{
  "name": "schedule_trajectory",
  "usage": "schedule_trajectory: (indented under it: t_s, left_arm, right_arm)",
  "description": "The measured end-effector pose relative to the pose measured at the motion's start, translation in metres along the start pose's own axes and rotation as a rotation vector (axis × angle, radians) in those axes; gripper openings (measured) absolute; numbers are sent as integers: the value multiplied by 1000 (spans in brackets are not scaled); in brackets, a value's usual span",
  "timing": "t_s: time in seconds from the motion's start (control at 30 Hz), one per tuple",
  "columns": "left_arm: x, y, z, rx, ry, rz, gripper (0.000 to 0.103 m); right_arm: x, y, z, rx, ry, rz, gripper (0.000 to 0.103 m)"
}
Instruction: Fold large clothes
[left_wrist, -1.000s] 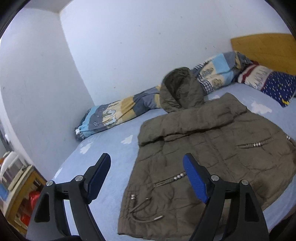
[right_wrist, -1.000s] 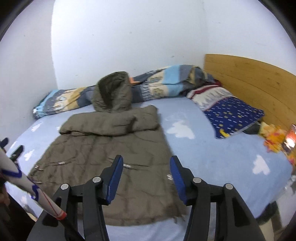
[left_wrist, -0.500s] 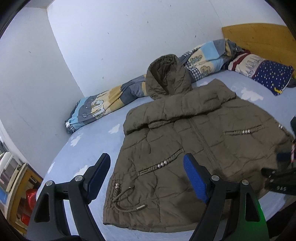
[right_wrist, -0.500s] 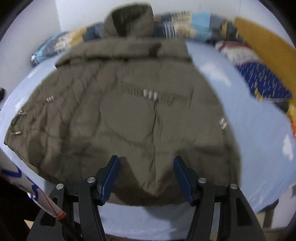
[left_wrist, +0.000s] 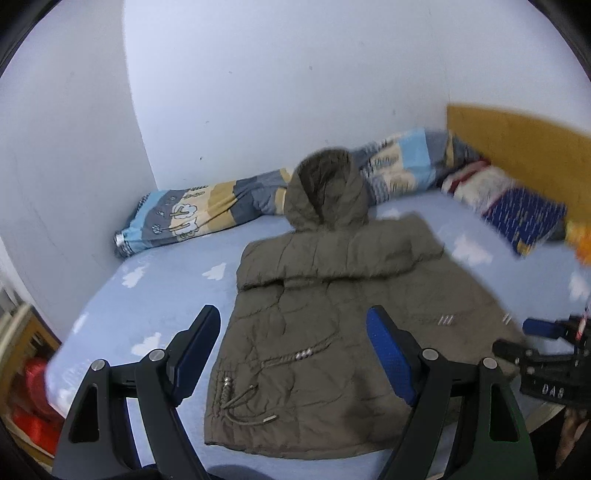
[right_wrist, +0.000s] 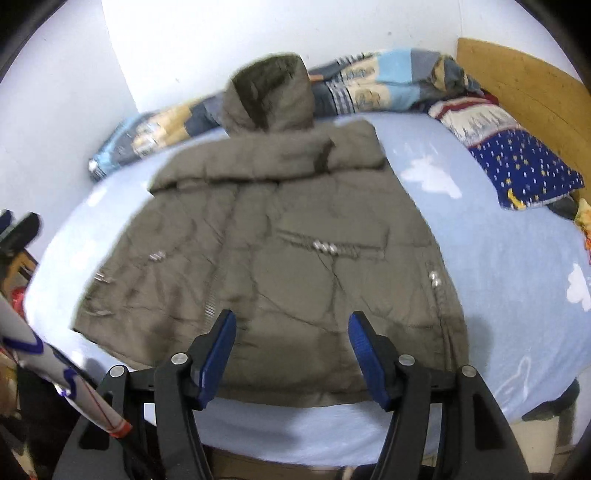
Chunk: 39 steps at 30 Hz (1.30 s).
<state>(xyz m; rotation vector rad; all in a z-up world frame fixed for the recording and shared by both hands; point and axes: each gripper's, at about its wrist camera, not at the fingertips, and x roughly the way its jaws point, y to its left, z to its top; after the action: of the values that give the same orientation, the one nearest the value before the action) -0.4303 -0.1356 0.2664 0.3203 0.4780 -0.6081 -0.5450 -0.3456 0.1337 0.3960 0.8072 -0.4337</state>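
An olive-brown hooded puffer jacket (left_wrist: 332, 325) lies flat, front up, on the light blue bed, hood toward the wall; it also shows in the right wrist view (right_wrist: 280, 236). My left gripper (left_wrist: 293, 354) is open and empty above the jacket's lower left part. My right gripper (right_wrist: 291, 354) is open and empty, hovering just over the jacket's bottom hem (right_wrist: 295, 397). The right gripper's body shows at the right edge of the left wrist view (left_wrist: 546, 362).
A rolled patterned quilt (left_wrist: 207, 218) lies along the wall. Pillows (right_wrist: 517, 158) and a wooden headboard (right_wrist: 532, 92) are at the right. The light blue sheet (right_wrist: 517, 280) spreads beside the jacket. A shelf with red things (left_wrist: 29, 391) stands left of the bed.
The right gripper has pulled back from the jacket toward the hem and the bed's edge. The left view has swung so the jacket sits more centred. Both grippers stayed open.
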Motion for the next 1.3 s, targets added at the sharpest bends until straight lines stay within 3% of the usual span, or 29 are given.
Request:
schedule_trajectory:
  t_s: [0.13, 0.23, 0.37, 0.47, 0.6, 0.7, 0.8, 0.9, 1.13, 1.23, 1.3]
  left_arm:
    - [-35, 21, 39, -102, -56, -114, 81]
    - [-61, 36, 74, -167, -106, -201, 82]
    - [-91, 64, 127, -266, -197, -263, 85]
    - [-94, 73, 162, -256, -241, -265, 88]
    - [-62, 81, 175, -237, -225, -199, 89]
    - [-11, 85, 156, -240, -159, -134, 89]
    - [60, 80, 116, -191, -54, -8, 89]
    - [124, 71, 79, -149, 57, 53, 89]
    - [250, 53, 8, -115, 250, 59, 89]
    - [288, 48, -11, -69, 316, 98, 89]
    - [300, 47, -10, -68, 330, 50, 89]
  right_arm:
    - [-58, 14, 26, -21, -109, 19, 69]
    - [-113, 27, 48, -32, -220, 45, 79]
    - [-181, 46, 79, -69, -352, 78, 81]
    - [-215, 56, 106, -85, -417, 97, 81]
    - [-232, 63, 149, -110, -474, 79, 84]
    - [-211, 63, 178, -119, -457, 70, 85]
    - [-160, 56, 202, -106, -370, 68, 85]
    - [-112, 42, 213, -94, -287, 79, 85]
    - [3, 20, 252, -61, -113, 62, 84]
    - [53, 17, 289, -70, -64, 25, 84]
    - [87, 17, 317, -74, -46, -8, 84]
